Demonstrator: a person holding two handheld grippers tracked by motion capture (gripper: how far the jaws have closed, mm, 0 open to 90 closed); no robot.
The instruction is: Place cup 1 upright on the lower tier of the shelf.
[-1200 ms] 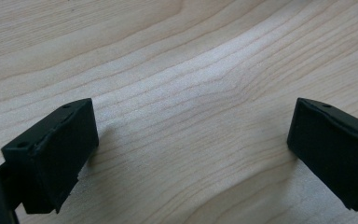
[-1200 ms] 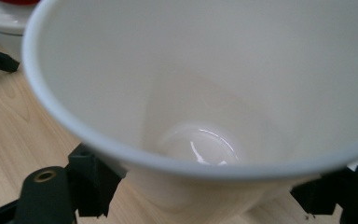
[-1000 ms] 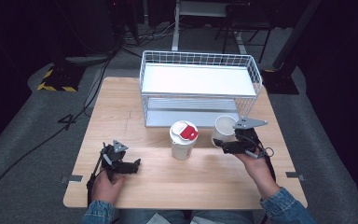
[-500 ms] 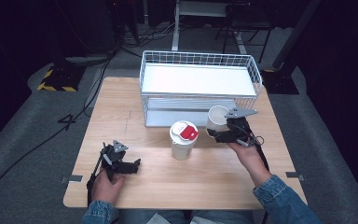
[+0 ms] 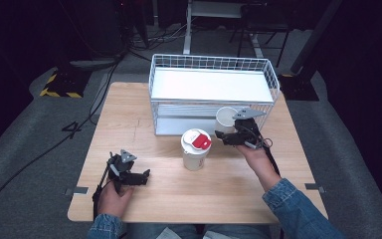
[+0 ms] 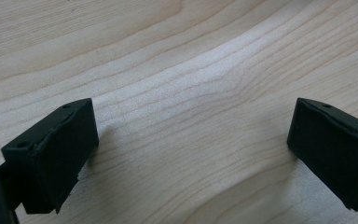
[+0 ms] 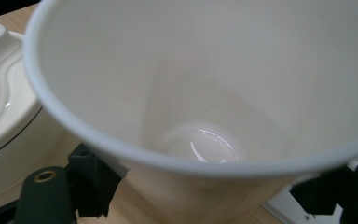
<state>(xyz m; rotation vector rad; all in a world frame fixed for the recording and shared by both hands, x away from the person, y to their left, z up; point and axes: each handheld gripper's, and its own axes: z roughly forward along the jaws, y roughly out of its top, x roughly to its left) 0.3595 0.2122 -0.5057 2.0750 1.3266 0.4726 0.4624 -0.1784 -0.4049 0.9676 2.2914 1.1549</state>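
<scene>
My right gripper [image 5: 223, 133] is shut on an empty white paper cup [image 5: 225, 118], held tilted just in front of the wire basket [image 5: 273, 87]. In the right gripper view the cup's open mouth [image 7: 205, 93] faces the camera, and the jaws of the right gripper [image 7: 205, 198] press its lower wall from both sides. A white lidded cup [image 5: 195, 150] with a red patch on its lid stands a little to the left of the held cup; its lid [image 7: 0, 107] is close by. My left gripper [image 5: 146, 175] rests open on the table's front left, with bare wood between its jaws [image 6: 191, 149].
The white wire basket has a white shelf on top and stands at the back of the wooden table [image 5: 129, 114]. A cable [image 5: 99, 181] trails from the left gripper toward the front edge. The floor around the table is dark, with cables on it.
My right hand has carried the empty cup leftward and a little farther back, closer to the lidded cup and the basket front. The left gripper has stayed put.
</scene>
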